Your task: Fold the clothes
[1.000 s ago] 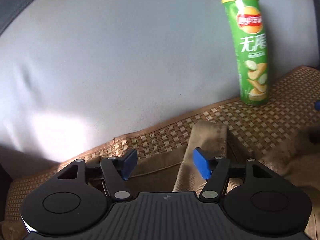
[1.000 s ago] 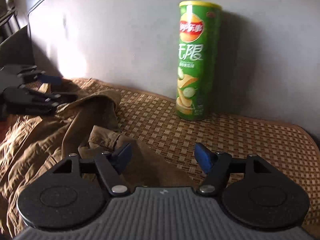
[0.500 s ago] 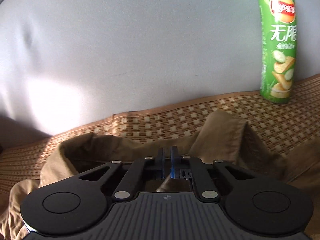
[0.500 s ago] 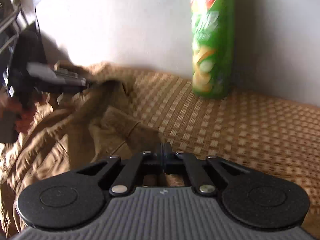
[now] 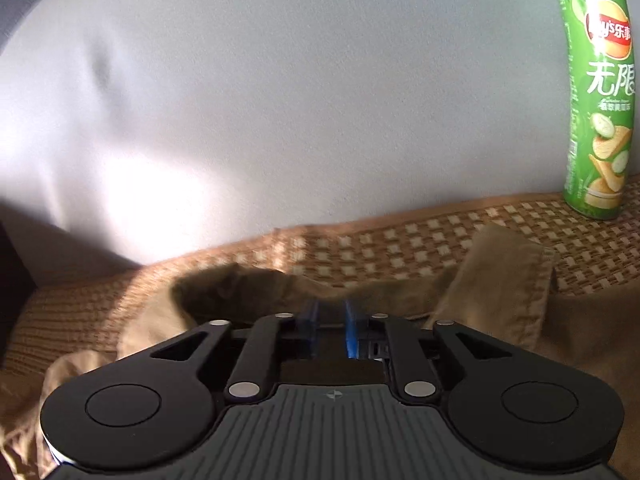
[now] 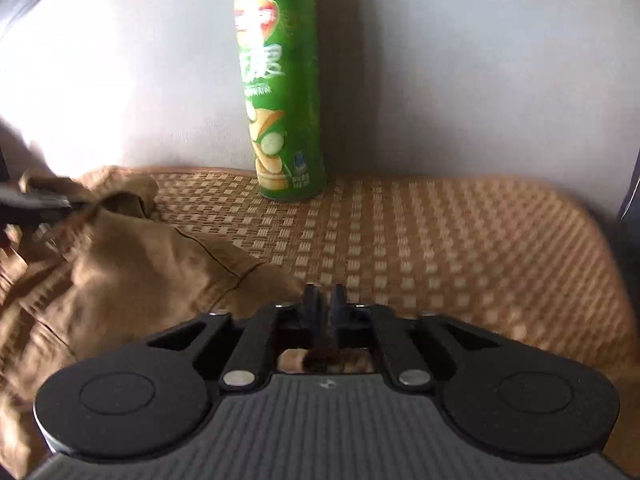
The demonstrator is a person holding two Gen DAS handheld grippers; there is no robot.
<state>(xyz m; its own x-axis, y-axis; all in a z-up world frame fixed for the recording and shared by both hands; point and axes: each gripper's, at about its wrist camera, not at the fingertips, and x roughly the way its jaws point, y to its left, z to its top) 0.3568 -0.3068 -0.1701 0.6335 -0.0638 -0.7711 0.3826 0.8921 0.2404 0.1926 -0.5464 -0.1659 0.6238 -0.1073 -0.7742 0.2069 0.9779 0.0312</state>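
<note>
On one woven mat, one brown garment, one green can

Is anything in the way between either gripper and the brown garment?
Nothing visible. The left gripper and right gripper, jaws opening, are both right at the crumpled brown cloth garment. The tall green chip can stands clear, behind on the woven mat.
</note>
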